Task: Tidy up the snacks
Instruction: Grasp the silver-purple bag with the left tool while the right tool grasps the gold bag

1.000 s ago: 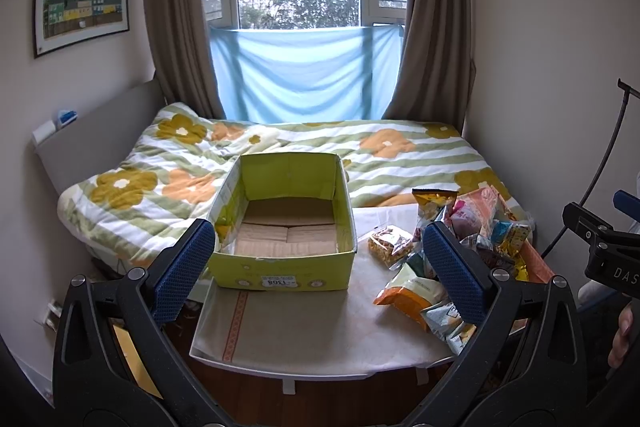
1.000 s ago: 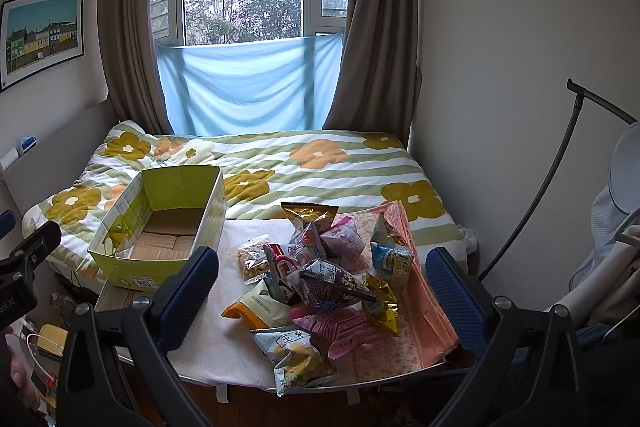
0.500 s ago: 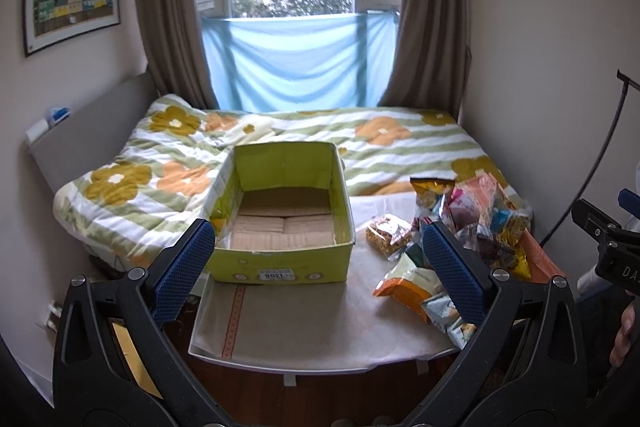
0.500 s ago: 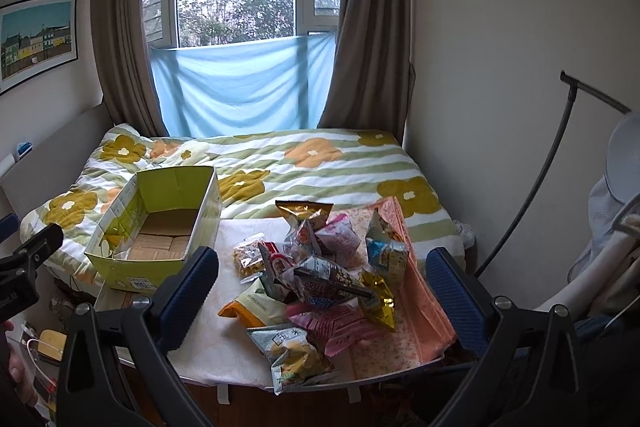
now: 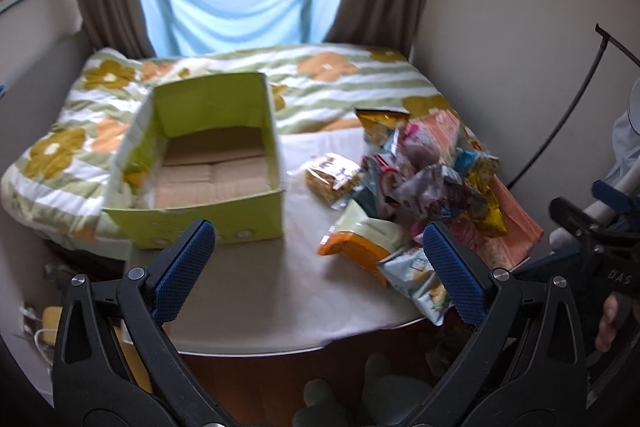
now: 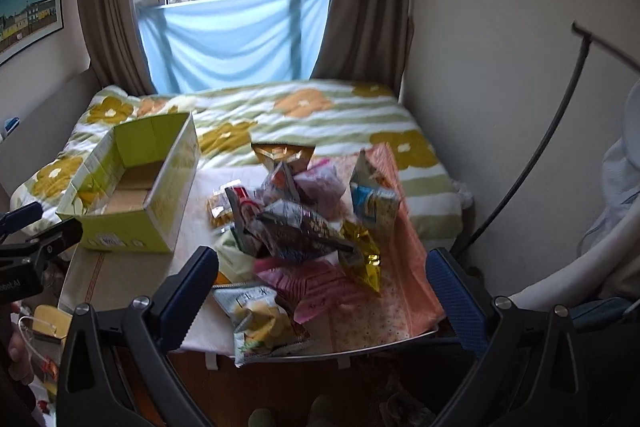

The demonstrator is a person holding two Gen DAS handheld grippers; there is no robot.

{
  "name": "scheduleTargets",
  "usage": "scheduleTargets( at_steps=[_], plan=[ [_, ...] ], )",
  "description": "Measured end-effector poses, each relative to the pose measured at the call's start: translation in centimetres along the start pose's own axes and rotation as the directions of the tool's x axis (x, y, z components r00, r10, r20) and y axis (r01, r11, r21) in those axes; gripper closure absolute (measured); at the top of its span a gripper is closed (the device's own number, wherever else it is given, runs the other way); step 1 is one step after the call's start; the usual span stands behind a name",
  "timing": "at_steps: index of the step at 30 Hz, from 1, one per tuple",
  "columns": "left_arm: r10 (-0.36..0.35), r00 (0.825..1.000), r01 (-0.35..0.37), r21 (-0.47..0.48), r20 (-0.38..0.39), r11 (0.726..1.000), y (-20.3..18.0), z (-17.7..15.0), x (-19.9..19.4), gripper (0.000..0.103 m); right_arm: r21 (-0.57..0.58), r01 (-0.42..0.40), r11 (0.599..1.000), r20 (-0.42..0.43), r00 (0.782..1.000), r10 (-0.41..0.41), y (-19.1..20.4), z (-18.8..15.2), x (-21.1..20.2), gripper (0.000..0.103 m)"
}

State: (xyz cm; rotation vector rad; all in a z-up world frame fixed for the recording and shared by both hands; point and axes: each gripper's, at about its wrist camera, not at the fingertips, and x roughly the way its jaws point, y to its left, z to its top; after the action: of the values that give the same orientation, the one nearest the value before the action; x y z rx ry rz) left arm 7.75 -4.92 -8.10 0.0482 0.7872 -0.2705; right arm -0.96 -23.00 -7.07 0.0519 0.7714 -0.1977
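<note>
An open, empty yellow-green cardboard box (image 5: 256, 223) stands on the left of a small table (image 5: 256, 303); it also shows in the right wrist view (image 6: 160, 211). A pile of snack bags (image 5: 424, 179) lies on the table's right side (image 6: 304, 223), with an orange-and-white bag (image 5: 360, 239) and a pale chip bag (image 6: 260, 319) nearest the front edge. My left gripper (image 5: 320, 267) is open and empty, hovering over the table's front. My right gripper (image 6: 324, 287) is open and empty above the front of the pile.
A bed with a flowered, striped quilt (image 5: 328, 83) lies behind the table, under a window with brown curtains. A wall is close on the right (image 6: 500, 67). A black curved stand (image 6: 560, 131) and a white fabric item (image 6: 616, 195) are at the right. The floor below is wooden.
Both grippers have moved forward and tilted down toward the table; the box and snack pile look larger and closer. The left view has swung slightly right. Nothing was grasped.
</note>
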Motion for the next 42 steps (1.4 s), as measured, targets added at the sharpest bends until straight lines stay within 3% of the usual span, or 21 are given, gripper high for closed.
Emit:
scheduleTargets(
  at_steps=[13, 18, 27, 32, 34, 39, 42],
  plan=[
    [-0.06, 0.99, 0.065, 0.034, -0.131, 0.997, -10.3, 2.8, 9.4, 0.0, -0.045, -0.055, 0.997, -0.208, 0.977, 0.045, -7.4, -1.3, 10.9, 0.0],
    [-0.085, 0.973, 0.094, 0.031, -0.217, 0.995, -14.0, 3.3, 14.5, 0.0, -0.036, -0.125, 0.992, -0.272, 0.956, 0.11, -8.5, -2.0, 14.3, 0.001],
    [-0.077, 0.945, 0.078, -0.008, -0.319, 0.997, -16.9, 2.9, 21.5, 0.001, -0.023, -0.196, 0.98, -0.337, 0.925, 0.176, -9.2, -2.5, 19.3, 0.013],
    [-0.096, 0.922, 0.084, -0.049, -0.374, 0.995, -16.9, 2.2, 23.9, 0.009, -0.036, -0.232, 0.972, -0.355, 0.912, 0.205, -8.8, -2.7, 20.8, 0.017],
    [-0.103, 0.921, 0.088, -0.058, -0.375, 0.994, -16.9, 2.1, 24.3, 0.012, -0.041, -0.236, 0.971, -0.353, 0.912, 0.207, -8.8, -2.5, 21.3, 0.018],
    [-0.14, 0.904, 0.112, -0.092, -0.404, 0.989, -16.7, 1.6, 25.5, 0.036, -0.045, -0.258, 0.965, -0.365, 0.903, 0.225, -8.8, -2.4, 22.3, 0.028],
    [-0.152, 0.898, 0.117, -0.11, -0.413, 0.987, -16.2, 1.6, 26.0, 0.045, -0.066, -0.261, 0.963, -0.37, 0.903, 0.219, -8.6, -2.5, 22.6, 0.029]
  ],
)
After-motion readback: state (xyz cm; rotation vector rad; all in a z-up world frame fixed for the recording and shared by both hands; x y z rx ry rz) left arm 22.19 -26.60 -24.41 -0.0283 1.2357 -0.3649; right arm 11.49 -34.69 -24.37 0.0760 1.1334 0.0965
